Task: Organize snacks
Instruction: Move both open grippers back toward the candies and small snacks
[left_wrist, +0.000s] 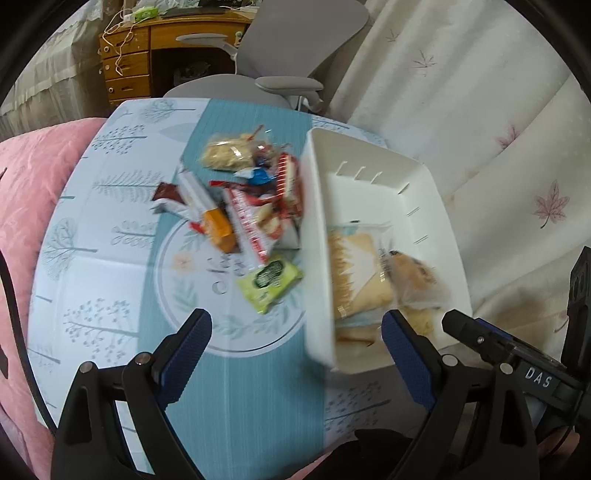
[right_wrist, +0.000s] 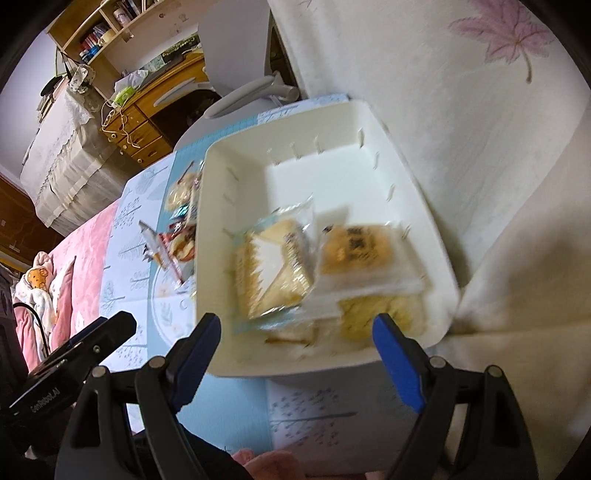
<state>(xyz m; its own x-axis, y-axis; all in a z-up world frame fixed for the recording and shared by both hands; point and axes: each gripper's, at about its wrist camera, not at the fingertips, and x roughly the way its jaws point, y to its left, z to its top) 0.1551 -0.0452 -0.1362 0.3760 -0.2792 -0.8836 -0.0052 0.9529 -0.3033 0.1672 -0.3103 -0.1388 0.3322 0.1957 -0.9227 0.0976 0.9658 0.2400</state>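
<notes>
A white plastic bin (left_wrist: 325, 236) (right_wrist: 424, 221) stands on the patterned table mat and holds several clear-wrapped pastries (left_wrist: 360, 269) (right_wrist: 277, 273). Left of the bin lies a loose pile of snack packets (left_wrist: 251, 195) with a green packet (left_wrist: 271, 282) nearest me and an orange one (left_wrist: 219, 230) beside it. My left gripper (left_wrist: 297, 328) hangs open above the mat, straddling the bin's near left corner, with nothing held. My right gripper (right_wrist: 295, 332) is open over the bin's near end, above the pastries, holding nothing. The right gripper's body (left_wrist: 509, 354) shows in the left wrist view.
The mat (left_wrist: 110, 258) covers a small table; a pink quilt (left_wrist: 26, 192) lies to its left and a white leaf-print cloth (left_wrist: 498, 147) to its right. A grey office chair (left_wrist: 280, 48) and a wooden desk (left_wrist: 136, 55) stand beyond the table's far edge.
</notes>
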